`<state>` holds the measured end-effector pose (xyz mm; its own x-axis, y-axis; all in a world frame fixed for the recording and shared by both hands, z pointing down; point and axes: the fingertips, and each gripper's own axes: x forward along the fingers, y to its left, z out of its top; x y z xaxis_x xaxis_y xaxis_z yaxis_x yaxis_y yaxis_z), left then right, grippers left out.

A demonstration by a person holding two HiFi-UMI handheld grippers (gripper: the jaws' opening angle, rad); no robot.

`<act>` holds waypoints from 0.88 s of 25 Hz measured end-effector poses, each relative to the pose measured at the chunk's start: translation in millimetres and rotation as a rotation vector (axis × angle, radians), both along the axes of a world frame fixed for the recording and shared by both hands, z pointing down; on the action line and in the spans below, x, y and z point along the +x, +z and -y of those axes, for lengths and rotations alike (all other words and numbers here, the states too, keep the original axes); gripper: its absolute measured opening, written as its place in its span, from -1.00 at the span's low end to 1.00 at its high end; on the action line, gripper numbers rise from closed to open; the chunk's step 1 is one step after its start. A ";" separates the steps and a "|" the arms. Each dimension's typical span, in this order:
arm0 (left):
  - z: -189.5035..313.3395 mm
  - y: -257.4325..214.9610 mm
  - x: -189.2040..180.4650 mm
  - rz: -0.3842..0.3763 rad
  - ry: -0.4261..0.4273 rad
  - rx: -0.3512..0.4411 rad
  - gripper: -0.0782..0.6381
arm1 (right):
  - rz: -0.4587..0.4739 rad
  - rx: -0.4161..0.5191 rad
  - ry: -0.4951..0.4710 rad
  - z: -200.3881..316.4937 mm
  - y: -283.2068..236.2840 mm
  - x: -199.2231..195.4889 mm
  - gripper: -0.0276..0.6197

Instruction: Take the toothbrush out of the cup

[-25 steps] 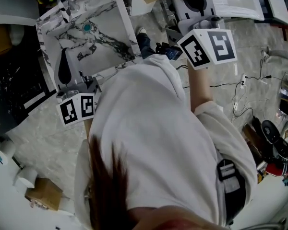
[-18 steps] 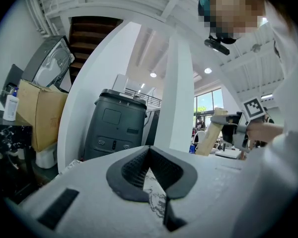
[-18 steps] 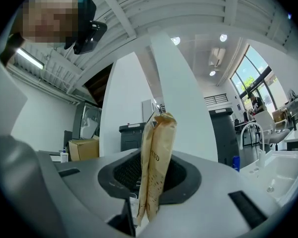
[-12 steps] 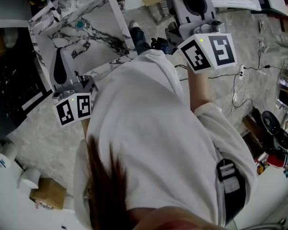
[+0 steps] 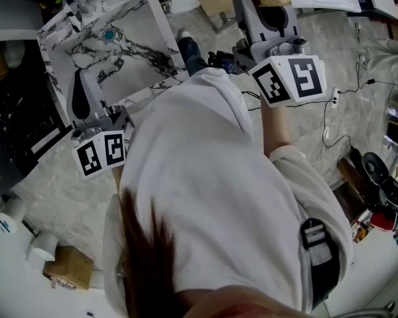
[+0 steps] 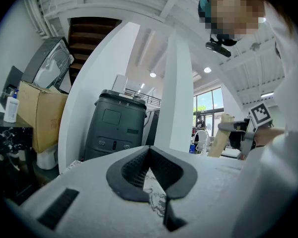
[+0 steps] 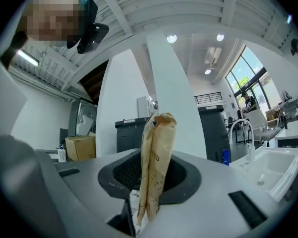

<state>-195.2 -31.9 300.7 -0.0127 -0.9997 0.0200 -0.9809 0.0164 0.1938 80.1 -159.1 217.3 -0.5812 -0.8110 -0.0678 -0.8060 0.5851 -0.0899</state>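
Right gripper (image 7: pixel 150 192) pinches a tan paper packet (image 7: pixel 157 148) upright; left gripper (image 6: pixel 150 175) jaws pressed together, empty; packet looks light, soft, crushable; hold mid-length, gentle squeeze.

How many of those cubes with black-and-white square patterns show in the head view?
2. The left cube sits near the marbled surface; the right cube is higher, above the person's forearm. More could be hidden behind the person.

left tongs (image 6: pixel 149 155): level, closed, empty | right tongs (image 7: pixel 153 175): level, gripping paper packet (image 7: pixel 159 143)
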 end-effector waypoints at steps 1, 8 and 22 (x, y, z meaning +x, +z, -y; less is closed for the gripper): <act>-0.7 -0.1 -0.5 0.002 -0.003 0.000 -0.75 | -0.001 -0.004 0.002 -0.8 1.9 1.7 -0.65; -6.5 2.4 -4.4 0.011 -0.014 -0.011 -0.75 | -0.023 -0.028 0.012 -7.1 15.2 8.3 -0.65; -10.7 8.2 -8.4 0.013 -0.010 -0.019 -0.75 | -0.050 -0.069 0.020 -16.2 34.9 15.1 -0.65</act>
